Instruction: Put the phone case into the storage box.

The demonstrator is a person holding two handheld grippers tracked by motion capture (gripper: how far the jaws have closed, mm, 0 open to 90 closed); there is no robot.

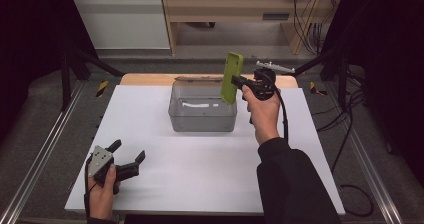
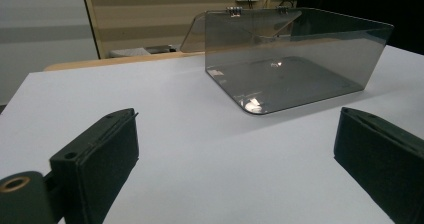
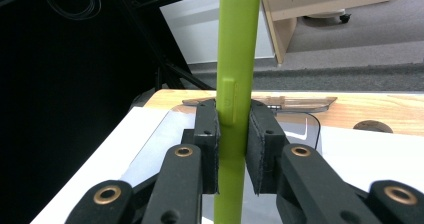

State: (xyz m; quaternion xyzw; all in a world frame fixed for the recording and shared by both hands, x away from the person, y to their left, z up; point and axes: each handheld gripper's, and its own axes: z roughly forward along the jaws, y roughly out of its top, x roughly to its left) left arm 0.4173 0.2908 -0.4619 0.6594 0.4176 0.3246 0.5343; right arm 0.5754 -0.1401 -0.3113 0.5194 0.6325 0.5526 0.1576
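Note:
A lime-green phone case stands upright in the air over the right end of a clear smoky plastic box with its hinged lid folded back. My right gripper is shut on the case's lower part; in the right gripper view both pads press the flat sides of the green case. At the table's near left corner my left gripper rests open, with nothing between its fingers. In the left gripper view its jaws stand wide apart and point toward the box.
The white table top has bare room in front of the box and on both sides. A wooden strip runs along its far edge. Black frame bars and trailing cables flank the table.

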